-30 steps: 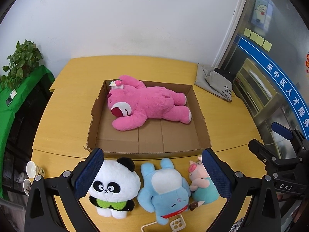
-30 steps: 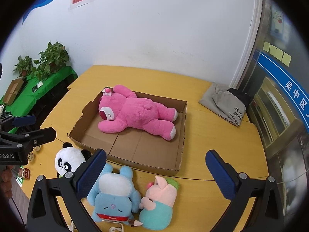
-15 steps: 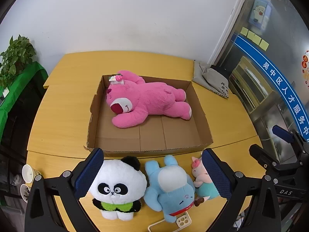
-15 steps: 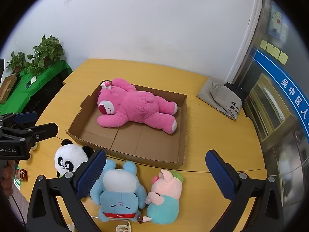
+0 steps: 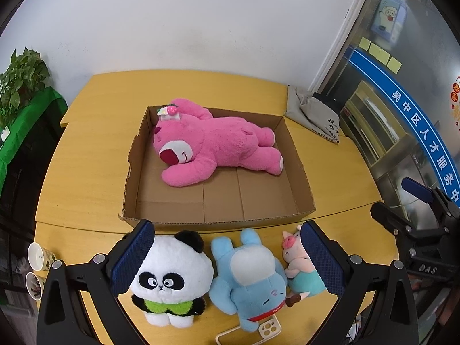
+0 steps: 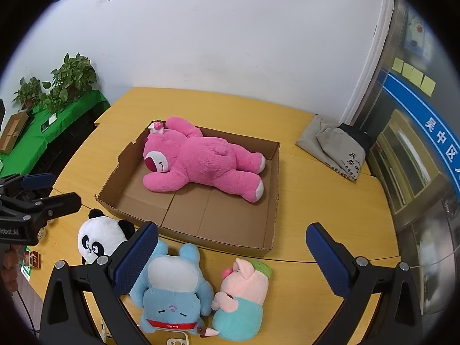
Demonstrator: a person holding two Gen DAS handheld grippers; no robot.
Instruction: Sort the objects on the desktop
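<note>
I hold both grippers above the near edge of the yellow wooden table [image 5: 86,178], jaws spread wide on each, nothing between them. The left gripper [image 5: 227,254] hangs over the white-and-black plush panda [image 5: 172,276] and the light-blue plush animal lying face up [image 5: 250,276]; the right gripper [image 6: 231,256] brackets that blue toy and the small pink plush pig in teal clothes [image 6: 241,296]. From the panda, the shallow brown cardboard tray [image 5: 218,218] lies at twelve o'clock, the large pink plush bear [image 5: 212,146] filling its far half; the near half is bare.

My worry is crowding. The three toys touch each other, so I judge that closing on one could snag its neighbour or drag it. The pale phone case [image 5: 267,330] at six o'clock from the blue toy could get swept off the edge. A low carry may catch the tray's near wall.
</note>
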